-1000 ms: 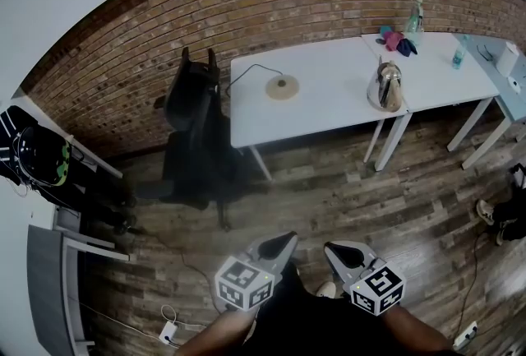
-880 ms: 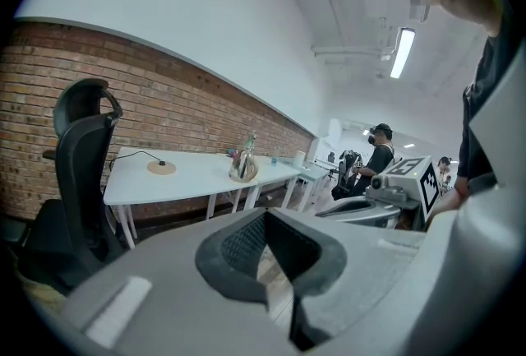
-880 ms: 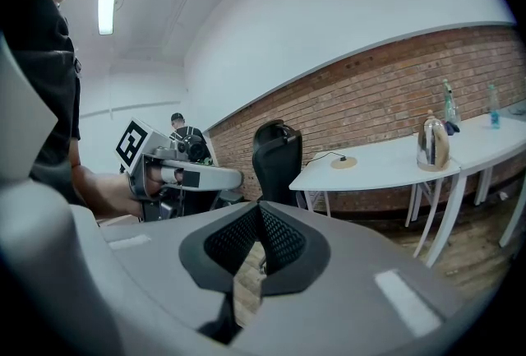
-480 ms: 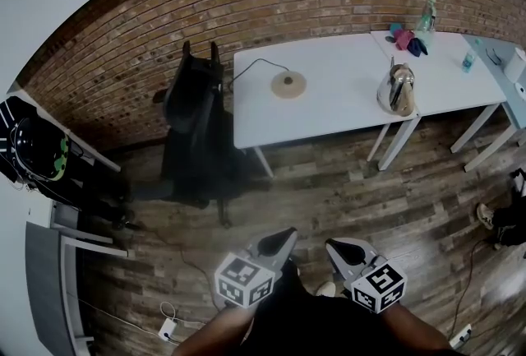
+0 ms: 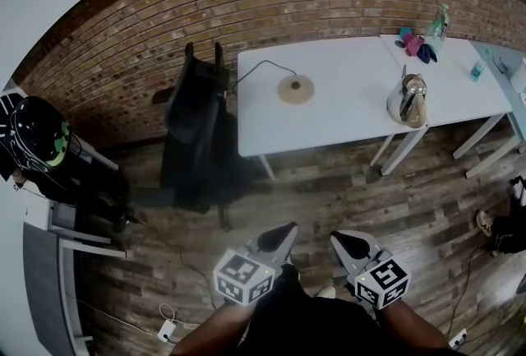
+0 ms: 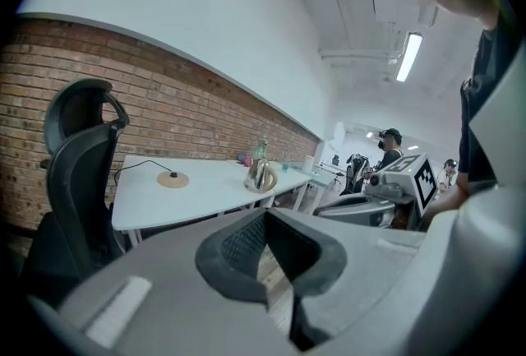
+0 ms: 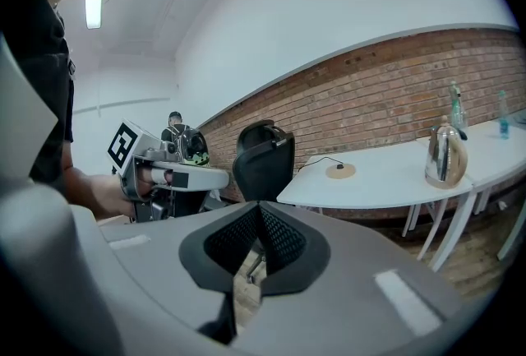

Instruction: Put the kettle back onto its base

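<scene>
A shiny metal kettle stands near the right front corner of a white table. Its round tan base lies about mid-table, to the kettle's left, with a black cord running off it. Both grippers hang low by the person's body, far from the table. My left gripper and right gripper are shut with nothing in them. In the left gripper view, the kettle and base sit beyond the shut left gripper. The right gripper view shows the kettle, the base and the shut right gripper.
A black office chair stands at the table's left end. A second white table adjoins on the right, with bottles and a pink cloth. A helmet rests on furniture at far left. Cables cross the wooden floor.
The head view has shifted, so the table, kettle and base now lie a little further right and lower. Both grippers stay shut and low by the body.
</scene>
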`<state>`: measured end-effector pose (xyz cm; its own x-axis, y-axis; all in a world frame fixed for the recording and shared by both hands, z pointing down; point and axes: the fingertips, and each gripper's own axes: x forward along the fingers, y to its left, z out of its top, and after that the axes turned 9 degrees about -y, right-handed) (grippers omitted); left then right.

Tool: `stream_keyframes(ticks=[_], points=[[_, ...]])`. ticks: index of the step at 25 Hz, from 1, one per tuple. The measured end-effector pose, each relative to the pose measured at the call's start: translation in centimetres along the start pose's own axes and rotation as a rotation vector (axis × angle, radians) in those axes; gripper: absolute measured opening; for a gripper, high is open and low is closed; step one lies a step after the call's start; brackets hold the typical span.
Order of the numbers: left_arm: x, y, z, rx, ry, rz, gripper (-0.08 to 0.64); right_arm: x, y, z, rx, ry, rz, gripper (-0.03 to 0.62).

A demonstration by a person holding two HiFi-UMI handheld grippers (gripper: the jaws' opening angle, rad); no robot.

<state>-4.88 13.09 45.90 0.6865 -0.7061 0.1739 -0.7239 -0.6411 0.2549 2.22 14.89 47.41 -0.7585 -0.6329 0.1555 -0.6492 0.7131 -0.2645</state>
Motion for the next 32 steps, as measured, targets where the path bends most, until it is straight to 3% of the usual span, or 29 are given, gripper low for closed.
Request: stream_keyframes(ticks=[19,32], points=[[2.6,10.3,3.1,0.012,-0.005,-0.026,0.000,10.5,-3.4,3.3,-0.026,0.000,-0.044,0.026],[3.8,15.3,5.9,0.056,-0.009,-0.148,0.000,15.8,-3.7,5.8,-0.088,-0.012,-0.148,0.026]])
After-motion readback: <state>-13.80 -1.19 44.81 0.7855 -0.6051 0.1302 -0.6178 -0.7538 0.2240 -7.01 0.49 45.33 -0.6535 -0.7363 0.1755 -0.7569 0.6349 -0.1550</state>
